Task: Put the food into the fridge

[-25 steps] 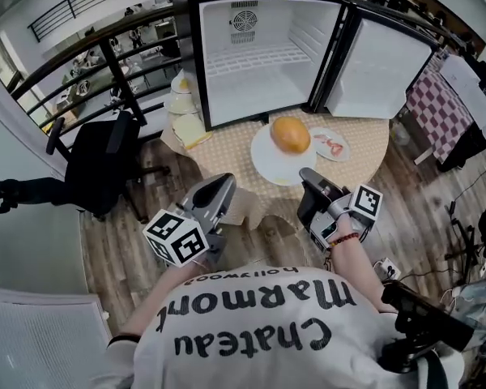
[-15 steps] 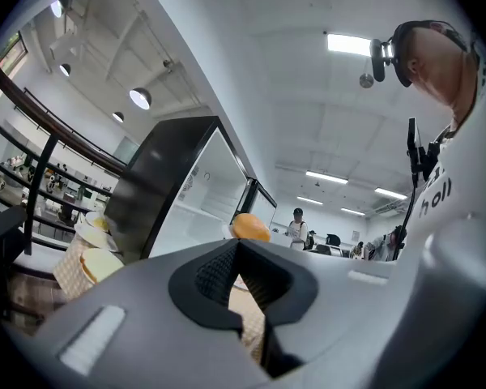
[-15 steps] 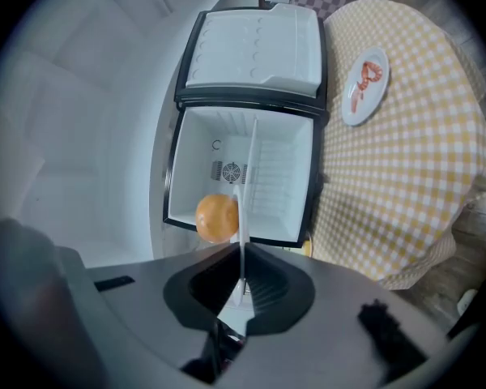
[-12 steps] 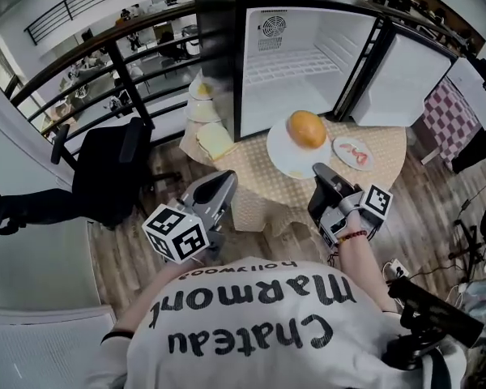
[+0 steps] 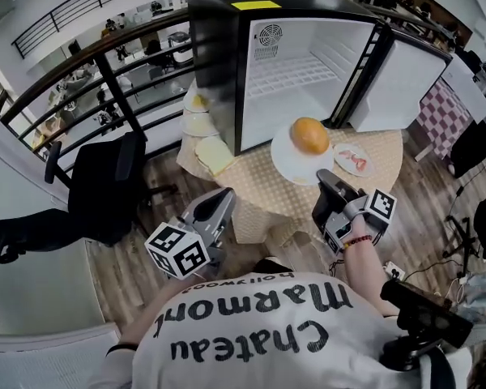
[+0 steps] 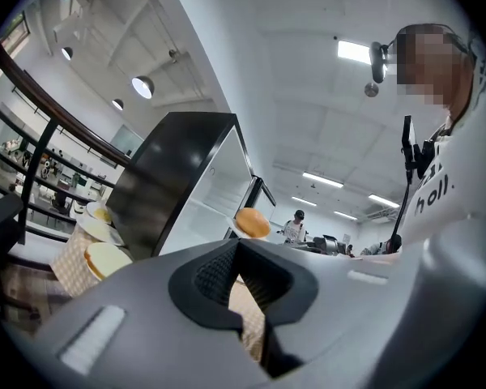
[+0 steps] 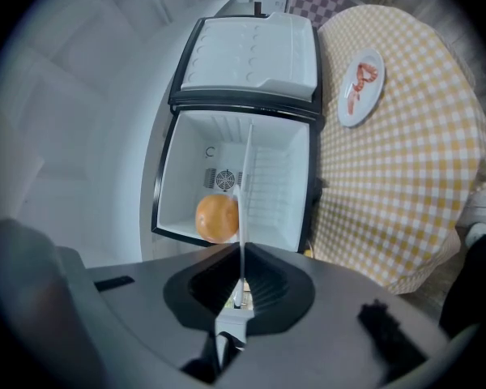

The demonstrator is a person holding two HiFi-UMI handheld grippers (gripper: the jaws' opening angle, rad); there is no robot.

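- The fridge [image 5: 308, 63] stands open on the table, its door swung out to its right and a wire shelf partway up inside. If the load goes in too high it may knock that shelf, and if too low the far rim may catch the fridge's bottom lip.
- The white plate [image 5: 296, 164] is just in front of the fridge's mouth. The right gripper [image 5: 328, 181] is pressed together on the near rim alone. Pinched at one edge, the plate may sag or slip out.
- The left gripper [image 5: 223, 197] hangs well back from the fridge. Its jaws are a little apart with nothing between them, so it gives the plate no support.
- A small plate [image 5: 353, 159] of red pieces sits in front of the fridge door, just beside the white plate. A sideways swing could knock it.
- The round orange food [image 5: 310, 134] lies loose on the white plate, in front of the fridge's mouth. Any tilt may roll it off.
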